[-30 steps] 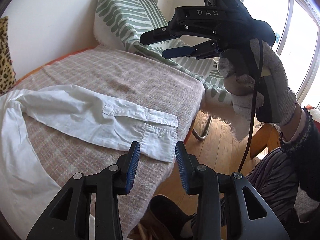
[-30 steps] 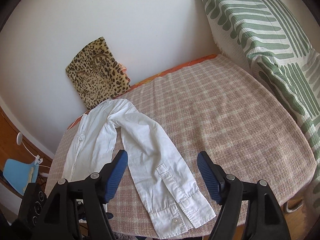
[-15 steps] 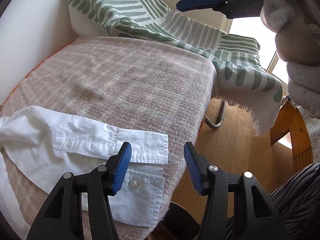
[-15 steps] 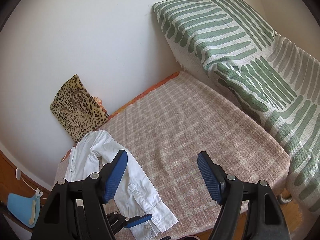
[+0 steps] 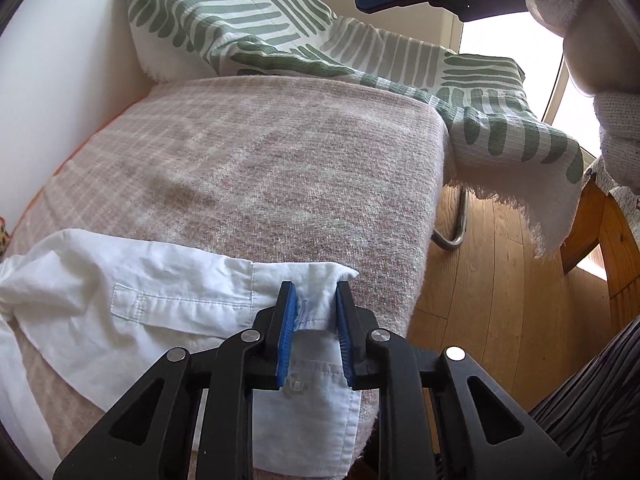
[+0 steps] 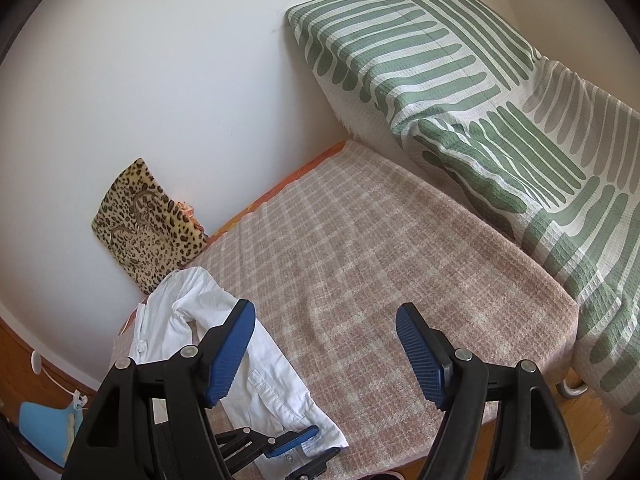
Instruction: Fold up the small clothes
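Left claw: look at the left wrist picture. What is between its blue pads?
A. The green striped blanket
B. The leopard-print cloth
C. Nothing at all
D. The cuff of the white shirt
D. The left claw has just been closing, and its pads pinch the buttoned cuff of the white shirt near the edge of the checked cover.

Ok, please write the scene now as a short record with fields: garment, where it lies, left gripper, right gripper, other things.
garment: white shirt, sleeve stretched out, cuff at the near edge
surface: checked blanket
left gripper: jaws have just been closing, cuff pinched between the blue pads
right gripper: open, nothing between its pads, above the blanket
other things: green striped cloth at the wall, leopard cushion against the wall
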